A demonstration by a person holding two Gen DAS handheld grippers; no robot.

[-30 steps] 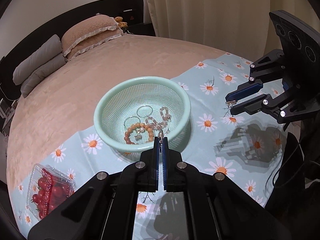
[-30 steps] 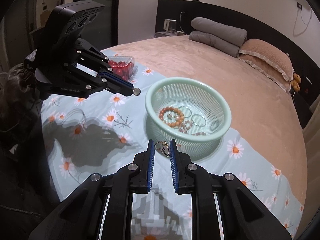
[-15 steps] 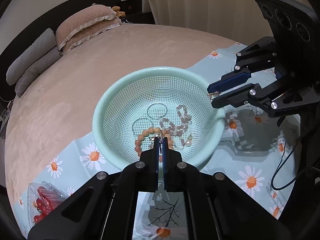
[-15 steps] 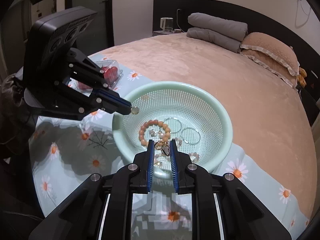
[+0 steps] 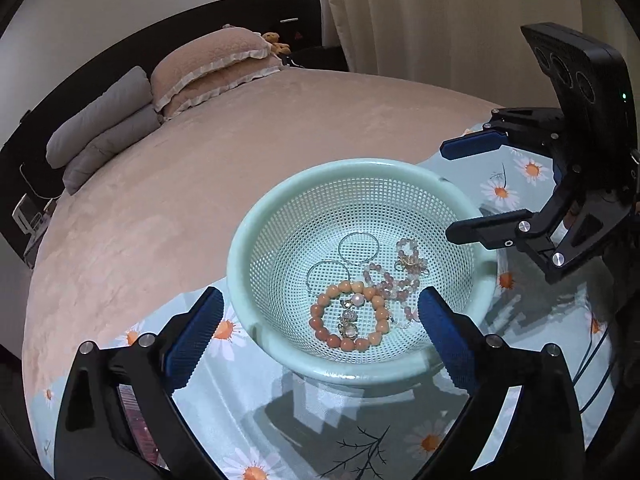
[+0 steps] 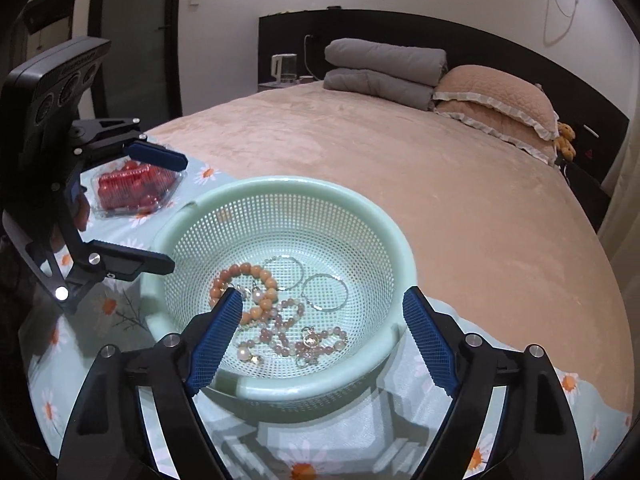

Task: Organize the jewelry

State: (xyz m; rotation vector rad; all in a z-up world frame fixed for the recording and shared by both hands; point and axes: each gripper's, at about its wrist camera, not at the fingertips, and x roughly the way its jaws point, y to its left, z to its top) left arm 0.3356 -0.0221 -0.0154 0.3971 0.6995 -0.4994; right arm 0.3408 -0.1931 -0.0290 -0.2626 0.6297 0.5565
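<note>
Both hand-held grippers stand over the basket [image 5: 248, 264] with fingers spread wide and nothing between them: the left hand-held gripper [image 5: 318, 320] at one side, the right hand-held gripper [image 6: 322, 330] facing it. In the mint basket lie an orange bead bracelet [image 5: 350, 316], two thin hoops [image 5: 358, 243], a pink bead strand [image 5: 390, 280] and small gold-toned pieces. The basket sits on a daisy cloth [image 5: 500, 192] on the bed [image 5: 200, 184]. A box of tomatoes [image 6: 134, 188] lies near.
</note>
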